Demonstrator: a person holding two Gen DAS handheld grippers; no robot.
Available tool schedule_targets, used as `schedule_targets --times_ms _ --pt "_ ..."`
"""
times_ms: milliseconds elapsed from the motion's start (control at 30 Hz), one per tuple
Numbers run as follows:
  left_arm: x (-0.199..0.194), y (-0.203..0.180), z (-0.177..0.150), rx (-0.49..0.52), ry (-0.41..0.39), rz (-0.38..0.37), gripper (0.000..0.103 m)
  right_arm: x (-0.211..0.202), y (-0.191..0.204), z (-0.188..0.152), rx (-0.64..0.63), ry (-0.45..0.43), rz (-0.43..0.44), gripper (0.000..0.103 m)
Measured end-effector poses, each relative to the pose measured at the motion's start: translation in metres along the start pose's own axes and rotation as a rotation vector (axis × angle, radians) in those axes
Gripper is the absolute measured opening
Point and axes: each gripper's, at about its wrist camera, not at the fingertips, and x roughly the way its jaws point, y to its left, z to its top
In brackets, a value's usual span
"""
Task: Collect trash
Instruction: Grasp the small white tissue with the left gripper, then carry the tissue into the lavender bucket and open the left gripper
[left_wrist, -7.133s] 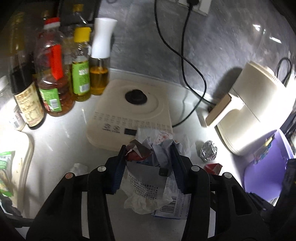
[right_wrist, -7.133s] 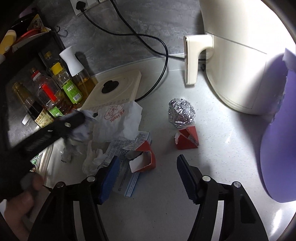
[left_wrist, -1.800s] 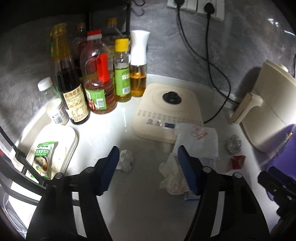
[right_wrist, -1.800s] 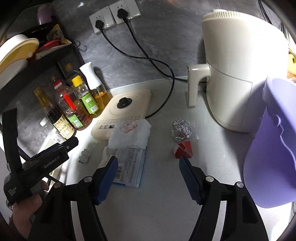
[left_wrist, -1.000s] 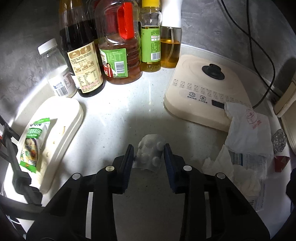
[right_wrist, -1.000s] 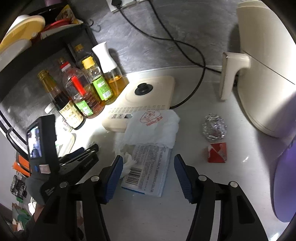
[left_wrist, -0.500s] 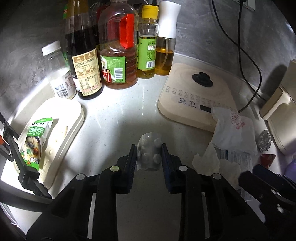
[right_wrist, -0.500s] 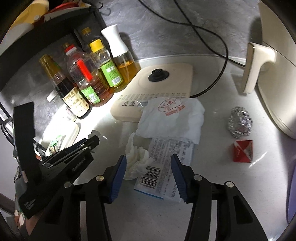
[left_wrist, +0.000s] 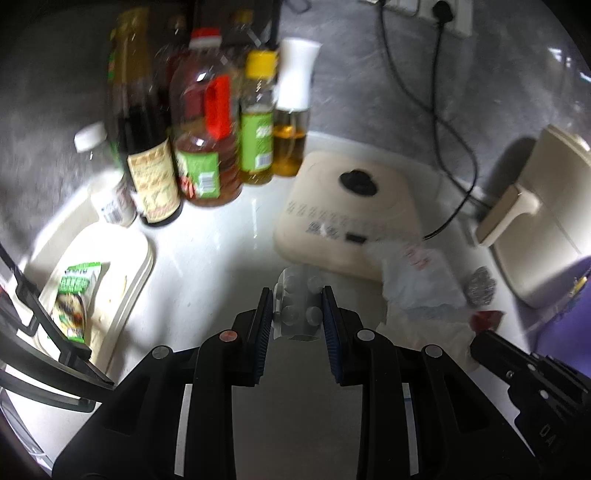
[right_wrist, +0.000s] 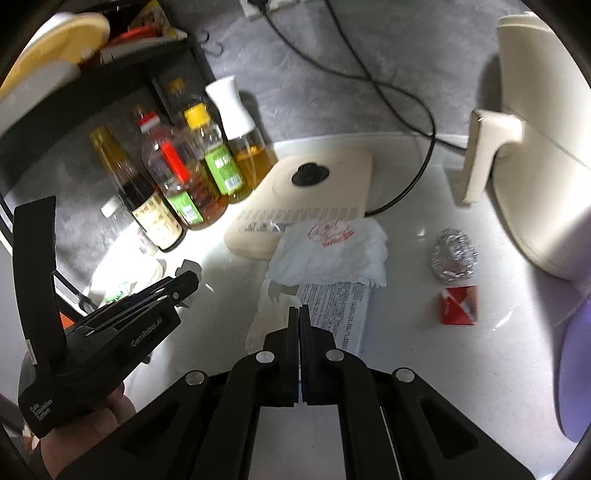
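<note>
My left gripper (left_wrist: 297, 306) is shut on a clear blister pack (left_wrist: 297, 295) and holds it a little above the white counter. My right gripper (right_wrist: 299, 310) has its jaws pressed together on the edge of a crumpled tissue (right_wrist: 267, 310), which lies beside a printed leaflet (right_wrist: 340, 306). A white napkin with a red print (right_wrist: 332, 254) rests partly on the cream cooker (right_wrist: 314, 206). A foil ball (right_wrist: 453, 256) and a red carton scrap (right_wrist: 460, 304) lie further right. The purple bin (right_wrist: 576, 369) is at the right edge.
Several oil and sauce bottles (left_wrist: 207, 147) stand at the back left. A white tray (left_wrist: 122, 266) with a green sachet (left_wrist: 75, 295) lies on the left. The cream air fryer (right_wrist: 535, 166) is at the back right, and black cables (left_wrist: 443, 129) run down the grey wall.
My left gripper has risen with the blister pack held between its pads. The right gripper's jaws have gone from wide apart to pressed together at the crumpled tissue.
</note>
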Motion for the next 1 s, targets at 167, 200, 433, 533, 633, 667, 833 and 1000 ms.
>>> schedule_targets --times_ms 167,200,433,533,633,667,833,1000 --pt "-0.013 -0.013 0.011 0.031 -0.037 -0.034 0.027 -0.028 -0.006 0.007 0.017 -0.058 -0.016 0.001" --pt "-0.016 -0.016 0.013 0.036 -0.045 -0.041 0.027 -0.034 -0.007 0.009 0.021 -0.073 -0.02 0.001" --pt "-0.029 -0.033 0.024 0.065 -0.085 -0.098 0.027 -0.063 -0.014 0.018 0.042 -0.14 -0.05 0.001" --pt "-0.035 -0.041 0.027 0.075 -0.097 -0.12 0.027 -0.075 -0.019 0.021 0.056 -0.166 -0.071 0.001" --pt "-0.04 -0.051 0.03 0.085 -0.112 -0.144 0.027 -0.087 -0.026 0.025 0.07 -0.194 -0.094 0.001" --pt "-0.04 -0.053 0.03 0.089 -0.115 -0.152 0.027 -0.091 -0.028 0.025 0.073 -0.203 -0.103 0.001" --pt "-0.048 -0.073 0.035 0.115 -0.136 -0.202 0.027 -0.115 -0.037 0.029 0.09 -0.257 -0.151 0.001" --pt "-0.056 -0.099 0.036 0.151 -0.153 -0.26 0.027 -0.14 -0.048 0.03 0.111 -0.308 -0.198 0.001"
